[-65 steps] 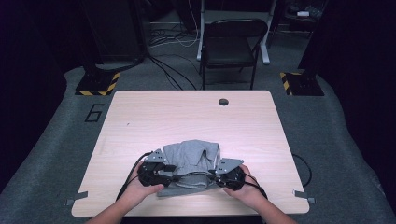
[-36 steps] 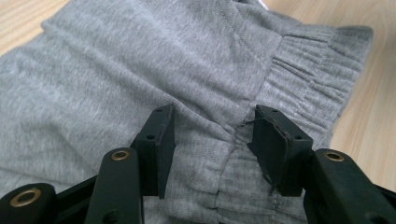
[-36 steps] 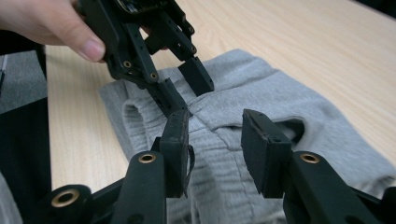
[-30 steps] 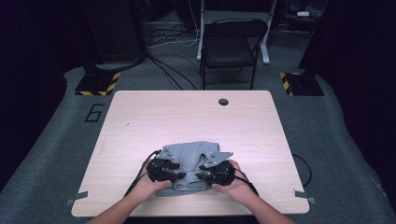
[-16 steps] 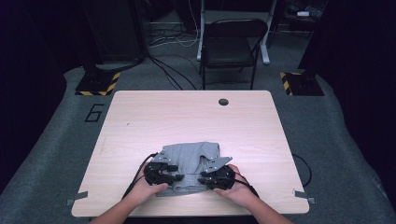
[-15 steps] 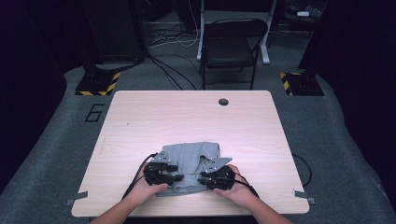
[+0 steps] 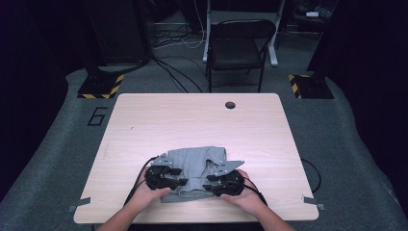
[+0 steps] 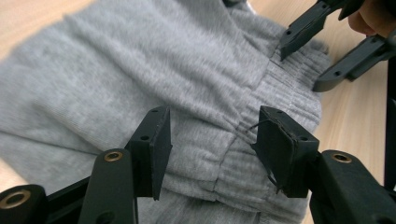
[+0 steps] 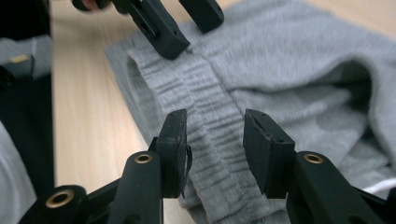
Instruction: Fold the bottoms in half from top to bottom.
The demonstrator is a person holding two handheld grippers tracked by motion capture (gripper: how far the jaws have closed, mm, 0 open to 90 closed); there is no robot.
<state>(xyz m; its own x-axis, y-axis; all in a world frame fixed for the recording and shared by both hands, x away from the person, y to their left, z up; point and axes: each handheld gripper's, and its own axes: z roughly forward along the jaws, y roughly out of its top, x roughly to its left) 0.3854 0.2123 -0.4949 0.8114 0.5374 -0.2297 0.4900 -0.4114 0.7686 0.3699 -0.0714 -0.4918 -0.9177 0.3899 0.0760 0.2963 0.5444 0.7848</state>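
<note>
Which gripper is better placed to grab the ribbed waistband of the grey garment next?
Likely the right gripper: its open jaws straddle the ribbed waistband of the grey garment. The left gripper, also open, sits partly over plain knit.

A folded garment (image 7: pixel 195 166) lies on the worktop's (image 7: pixel 202 120) near edge, left gripper (image 7: pixel 179 177) and right gripper (image 7: pixel 208 182) flanking it, a chair (image 7: pixel 238 48) behind.

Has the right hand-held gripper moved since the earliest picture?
Yes. In the high view the right hand-held gripper has shifted left, away from the table's right edge, and now sits over the grey garment; its jaws have just been opening.
</note>
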